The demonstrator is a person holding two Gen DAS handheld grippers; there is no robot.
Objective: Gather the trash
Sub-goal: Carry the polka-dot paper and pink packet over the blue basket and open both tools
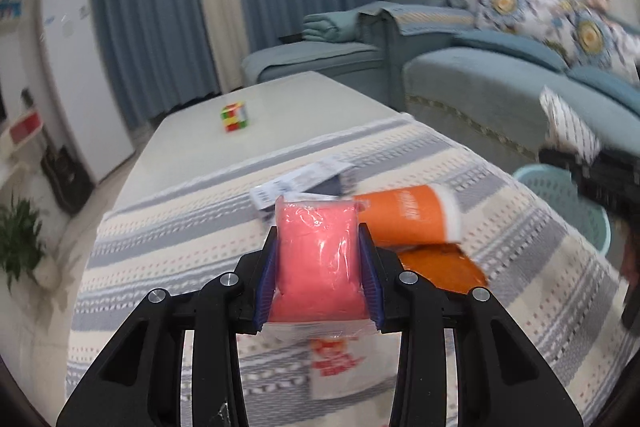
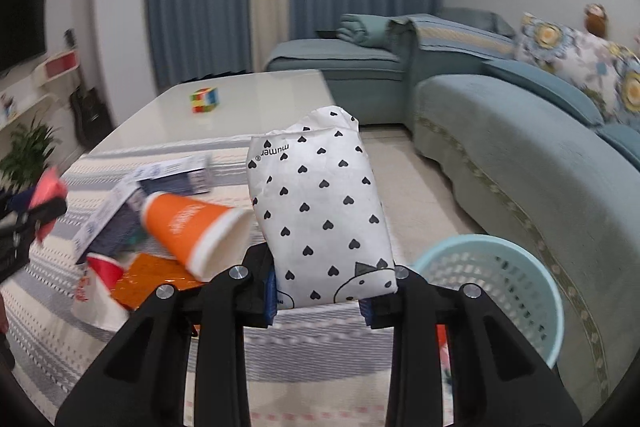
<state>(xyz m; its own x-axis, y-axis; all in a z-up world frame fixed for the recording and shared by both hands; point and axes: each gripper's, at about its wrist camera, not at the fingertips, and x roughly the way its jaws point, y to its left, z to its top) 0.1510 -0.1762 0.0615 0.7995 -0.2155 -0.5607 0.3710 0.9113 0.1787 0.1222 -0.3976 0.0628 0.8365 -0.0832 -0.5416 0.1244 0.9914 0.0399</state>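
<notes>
Pink soft pack (image 1: 316, 259), plastic-wrapped and probably light and slippery, is clamped mid-body in the left claw (image 1: 318, 275) above the bench (image 1: 192, 131). Right claw (image 2: 320, 291) grips the heart-print paper packet (image 2: 320, 211) at its base, near the basket (image 2: 500, 291); it crumples easily.

A long white table (image 1: 188, 131) is seen, its near half covered by a striped cream-and-grey woven cloth (image 1: 420, 155). On the bare far end a multicoloured puzzle cube (image 1: 234, 116) is set; on the cloth an orange paper cup (image 2: 192, 227) (tipped over), blue-and-white cartons (image 2: 176, 171) and orange wrappers (image 2: 156, 279) are scattered.
</notes>
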